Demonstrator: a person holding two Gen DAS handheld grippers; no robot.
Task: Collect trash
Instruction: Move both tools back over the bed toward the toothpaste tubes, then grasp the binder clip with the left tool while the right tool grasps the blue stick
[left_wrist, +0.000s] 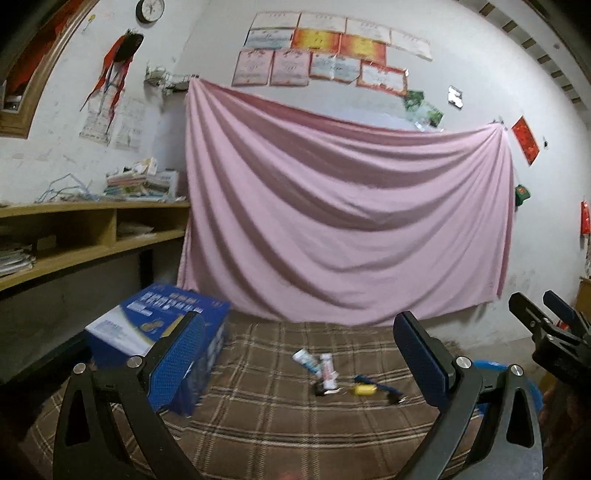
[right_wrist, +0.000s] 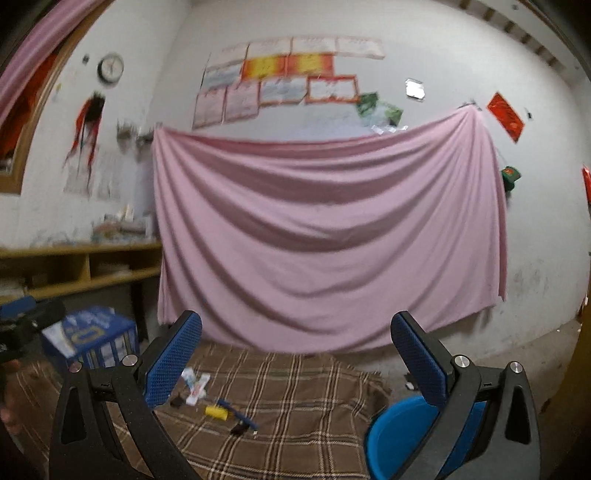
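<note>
Small trash lies on a brown plaid blanket (left_wrist: 280, 424): two crumpled white tubes or wrappers (left_wrist: 317, 363), a yellow piece (left_wrist: 364, 389), a blue stick (left_wrist: 384, 387) and a small black bit (left_wrist: 322, 390). The same pile shows in the right wrist view, wrappers (right_wrist: 195, 384), yellow piece (right_wrist: 217, 411). A blue bin (right_wrist: 402, 432) stands at the blanket's right edge; its rim shows in the left wrist view (left_wrist: 517, 373). My left gripper (left_wrist: 299, 354) is open and empty, held above the blanket short of the trash. My right gripper (right_wrist: 295, 358) is open and empty, also seen in the left wrist view (left_wrist: 543, 306).
A blue printed carton (left_wrist: 159, 325) stands on the blanket's left side. A wooden shelf (left_wrist: 92, 229) with books runs along the left wall. A pink sheet (left_wrist: 343, 206) hangs on the back wall behind the blanket.
</note>
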